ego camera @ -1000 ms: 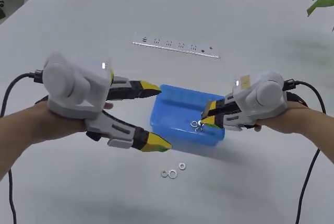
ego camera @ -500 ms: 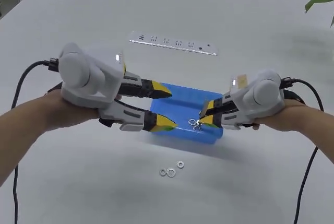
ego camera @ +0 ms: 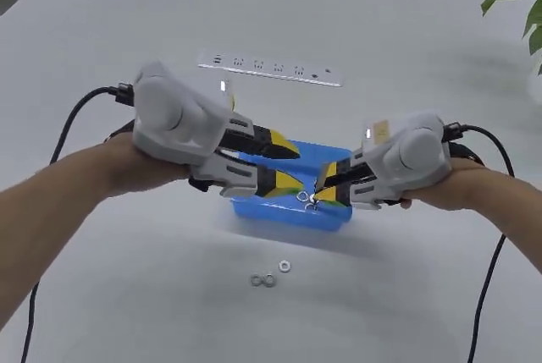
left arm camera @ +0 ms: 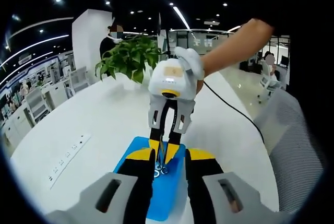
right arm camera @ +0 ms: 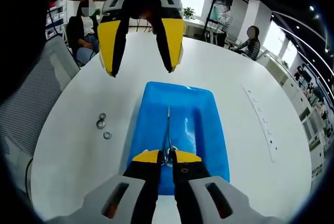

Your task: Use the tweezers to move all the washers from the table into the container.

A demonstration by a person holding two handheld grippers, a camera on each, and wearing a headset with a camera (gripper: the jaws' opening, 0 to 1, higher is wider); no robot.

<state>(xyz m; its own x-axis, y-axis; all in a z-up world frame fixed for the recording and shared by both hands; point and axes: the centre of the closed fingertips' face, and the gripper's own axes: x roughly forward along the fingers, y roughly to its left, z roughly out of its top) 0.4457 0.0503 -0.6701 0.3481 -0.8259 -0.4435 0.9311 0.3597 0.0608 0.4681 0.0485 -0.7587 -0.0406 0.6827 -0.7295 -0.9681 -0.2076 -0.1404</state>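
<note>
Washers (ego camera: 268, 278), three in a loose group, are seen on the desk (ego camera: 398, 312) just in front of the container (ego camera: 279, 211), in the same arrangement as a second ago. Beyond them, the change is found in the left tongs (ego camera: 298, 167). A second ago they were held off to the left of the container. Now they are brought in over its left half, with tips directed at the right tongs (ego camera: 323, 191) and near them. The left tongs are spread, with nothing gripped. The right tongs are kept over the container's right end, pressed together on the tweezers (right arm camera: 168, 125), whose slim legs are pointed along the container's floor. A few more washers (ego camera: 303, 199) are seen in the container by the tips of the right tongs; whether any is held by the tweezers cannot be told. It is judged that the tweezers are about to be steadied or reset by the left tongs. The task is judged only partly done, three washers being left outside. Farther off, a power strip (ego camera: 271, 69) is laid across the desk.
</note>
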